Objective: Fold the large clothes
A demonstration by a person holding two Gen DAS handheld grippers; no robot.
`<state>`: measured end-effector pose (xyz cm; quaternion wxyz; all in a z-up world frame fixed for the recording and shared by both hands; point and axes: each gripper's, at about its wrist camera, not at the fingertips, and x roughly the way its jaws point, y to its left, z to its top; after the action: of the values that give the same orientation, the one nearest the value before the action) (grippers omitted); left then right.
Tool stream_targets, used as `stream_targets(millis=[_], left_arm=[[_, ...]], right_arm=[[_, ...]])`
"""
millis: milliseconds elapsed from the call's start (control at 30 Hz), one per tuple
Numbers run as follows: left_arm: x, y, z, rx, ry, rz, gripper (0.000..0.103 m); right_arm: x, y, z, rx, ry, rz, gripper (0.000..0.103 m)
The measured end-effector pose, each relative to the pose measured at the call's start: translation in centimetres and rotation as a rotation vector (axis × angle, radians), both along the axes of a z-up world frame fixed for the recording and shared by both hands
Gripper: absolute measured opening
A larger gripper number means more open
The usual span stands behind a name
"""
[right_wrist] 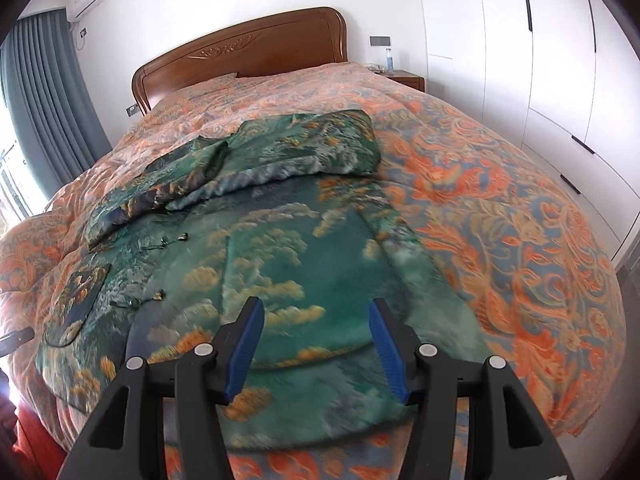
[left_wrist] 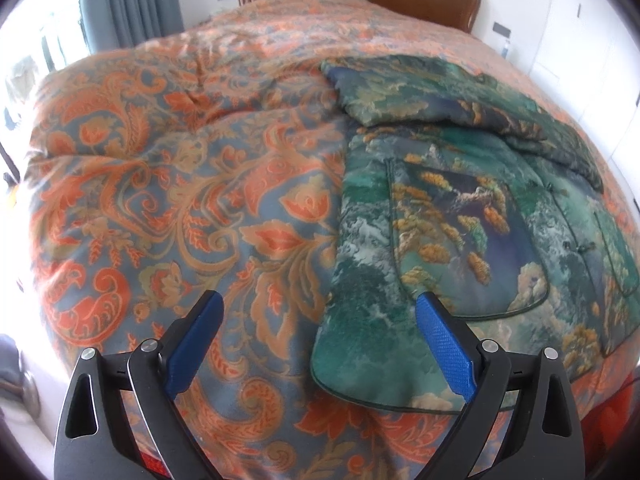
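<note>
The left gripper (left_wrist: 318,312) hangs above the foot of the bed with its blue-padded jaws spread wide and nothing between them; its right finger sits over the near left edge of the jacket (left_wrist: 440,216), its left finger over bare bedspread (left_wrist: 160,168). The right gripper (right_wrist: 316,322) is likewise wide open and empty, poised over the jacket's (right_wrist: 288,248) lower hem. The jacket, a padded green garment printed with golden trees and clouds, lies flat on the orange-and-grey patterned bedspread (right_wrist: 500,208), front up, with knotted frog buttons (right_wrist: 168,243) down the middle and a patch pocket (left_wrist: 460,232) on each side. Both sleeves are folded across its upper part. Behind it stands a wooden headboard (right_wrist: 248,56), with grey curtains (right_wrist: 40,92) on one side and white wardrobe doors (right_wrist: 560,60) on the other.
</note>
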<state>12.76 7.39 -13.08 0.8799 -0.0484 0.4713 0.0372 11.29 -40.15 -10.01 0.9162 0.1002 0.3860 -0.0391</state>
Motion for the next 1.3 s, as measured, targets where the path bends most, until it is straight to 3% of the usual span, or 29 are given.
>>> stream_targets(millis=[200,400,633,667,733,767,800,867,1100,1300], left_arm=[[2.0,2.3,-2.7,-0.211,0.137,-0.095,0.097],[2.7,1.6,-5.1,-0.261,0.199,-0.14,0.098],[2.0,-0.2,-5.0,-0.298,0.229,-0.222,0.096],[1.7,-0.9,-4.8,-0.292,0.236,-0.245,0.087],[1.3,-2.0,-4.7,-0.268,0.255,-0.275,0.064],[1.3,-2.4,-4.7,-0.247,0.262,-0.278,0.04],[1.3,-2.7,-4.6,-0.231,0.267,-0.275,0.025],[1.5,-2.6,-3.9,-0.249,0.263,-0.248,0.013],[-0.7,-0.8,-0.2,-0.273,0.172,-0.241,0.011],[-1.9,0.4,-0.3,-0.315,0.174,-0.196,0.011]], right_arm=[[-0.7,-6.9,0.1,0.061,0.077,-0.008,0.056],[1.8,-11.5,-3.2,0.255,0.247,0.078,0.058],[5.0,-9.7,-6.3,0.327,0.372,0.244,0.058],[5.0,-9.4,-6.1,0.325,0.373,0.266,0.056],[4.7,-7.9,-4.7,0.304,0.358,0.341,0.036],[4.6,-7.5,-4.1,0.293,0.351,0.356,0.03],[4.5,-7.2,-3.6,0.284,0.348,0.359,0.027],[4.4,-6.7,-2.6,0.271,0.332,0.353,0.018],[3.1,-5.4,0.5,0.273,0.257,0.341,0.014],[1.5,-5.8,0.0,0.3,0.25,0.326,0.014]])
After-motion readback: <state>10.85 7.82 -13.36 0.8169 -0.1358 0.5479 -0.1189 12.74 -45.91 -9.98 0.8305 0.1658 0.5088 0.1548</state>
